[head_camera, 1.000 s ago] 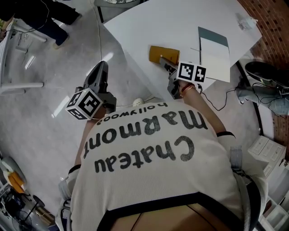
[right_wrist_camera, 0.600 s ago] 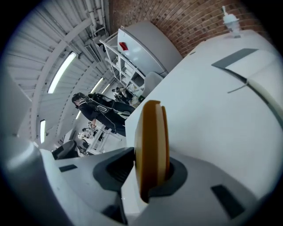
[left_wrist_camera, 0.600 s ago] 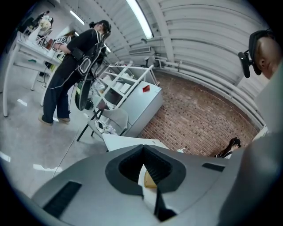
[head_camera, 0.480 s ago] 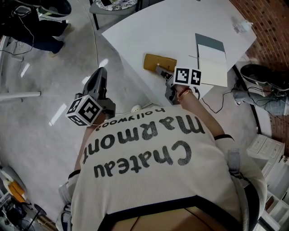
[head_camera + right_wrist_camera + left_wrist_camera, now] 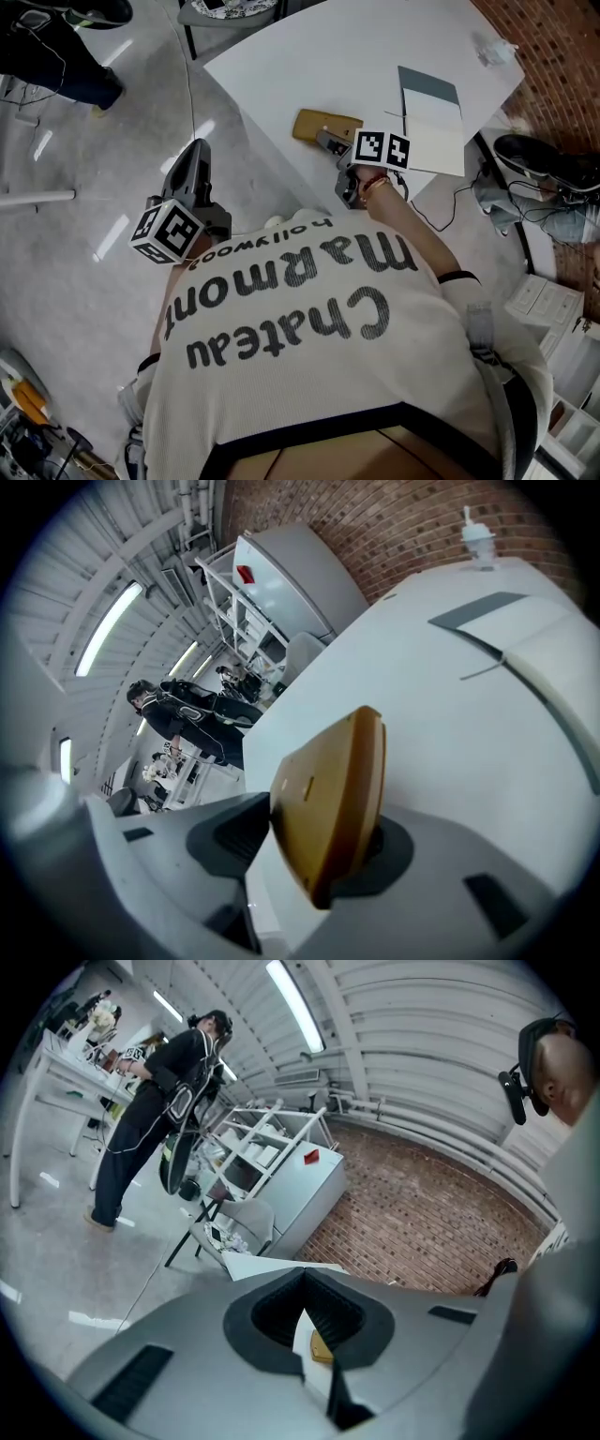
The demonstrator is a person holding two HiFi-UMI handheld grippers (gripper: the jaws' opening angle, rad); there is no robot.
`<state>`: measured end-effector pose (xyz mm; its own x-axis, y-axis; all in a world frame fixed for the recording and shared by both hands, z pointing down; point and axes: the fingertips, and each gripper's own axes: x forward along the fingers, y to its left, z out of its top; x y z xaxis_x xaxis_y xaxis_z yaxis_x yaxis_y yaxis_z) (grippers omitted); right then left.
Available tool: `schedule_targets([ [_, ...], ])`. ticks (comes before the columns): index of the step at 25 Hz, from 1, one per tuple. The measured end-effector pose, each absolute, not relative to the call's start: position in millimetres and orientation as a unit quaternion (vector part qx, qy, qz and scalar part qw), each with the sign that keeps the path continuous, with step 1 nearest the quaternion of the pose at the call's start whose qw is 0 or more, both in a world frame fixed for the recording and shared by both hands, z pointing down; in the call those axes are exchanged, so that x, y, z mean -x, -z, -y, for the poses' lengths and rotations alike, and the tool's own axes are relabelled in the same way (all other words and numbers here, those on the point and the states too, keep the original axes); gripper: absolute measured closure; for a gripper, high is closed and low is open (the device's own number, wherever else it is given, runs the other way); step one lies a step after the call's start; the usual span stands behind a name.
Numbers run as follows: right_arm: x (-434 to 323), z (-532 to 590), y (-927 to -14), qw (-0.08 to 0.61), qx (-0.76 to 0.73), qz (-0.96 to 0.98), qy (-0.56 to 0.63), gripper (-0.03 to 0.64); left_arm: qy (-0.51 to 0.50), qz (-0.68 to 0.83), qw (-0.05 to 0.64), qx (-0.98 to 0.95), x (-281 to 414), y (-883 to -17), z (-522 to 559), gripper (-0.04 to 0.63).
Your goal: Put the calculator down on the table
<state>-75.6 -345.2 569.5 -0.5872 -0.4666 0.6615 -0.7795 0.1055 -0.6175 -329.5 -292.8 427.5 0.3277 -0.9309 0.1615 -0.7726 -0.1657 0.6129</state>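
Tan calculator [image 5: 328,799] in just-opened right hand-held gripper [image 5: 314,844]

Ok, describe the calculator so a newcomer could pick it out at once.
Start at the big white table. Near its edge closest to the person, just left of the grey-and-white notebook, is the slim rectangular calculator. It is the only tan thing there.

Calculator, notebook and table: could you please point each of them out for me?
calculator [image 5: 319,789], right gripper view, its broad yellow side.
notebook [image 5: 432,136], head view, its pale cover.
table [image 5: 309,56], head view, bare top.
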Motion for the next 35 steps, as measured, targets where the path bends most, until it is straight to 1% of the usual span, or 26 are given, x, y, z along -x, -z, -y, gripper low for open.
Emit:
schedule_targets([
  [4,68.2,345.4,-574.4,0.148,-0.445,0.713,-0.521,0.385,0.128,0.564,0.315,-0.752,327.1,-430.7,292.0,0.594],
  [11,59.0,346.4,-581.0,0.166,-0.469,0.703,-0.508,0.322,0.129,0.565,0.315,-0.751,328.3,-433.6,294.7,0.594],
  [15,58.8,345.2,-580.5,0.174,-0.471,0.701,-0.506,0.317,0.13,0.565,0.314,-0.752,326.8,-432.2,294.6,0.594],
  [28,47.4,346.4,-578.6,0.222,-0.504,0.698,-0.458,0.255,0.123,0.562,0.311,-0.757,319.2,-429.7,299.9,0.594],
  [35,40.9,343.4,-580.4,0.228,-0.514,0.691,-0.453,0.236,0.121,0.56,0.311,-0.758,316.4,-428.8,299.6,0.594],
])
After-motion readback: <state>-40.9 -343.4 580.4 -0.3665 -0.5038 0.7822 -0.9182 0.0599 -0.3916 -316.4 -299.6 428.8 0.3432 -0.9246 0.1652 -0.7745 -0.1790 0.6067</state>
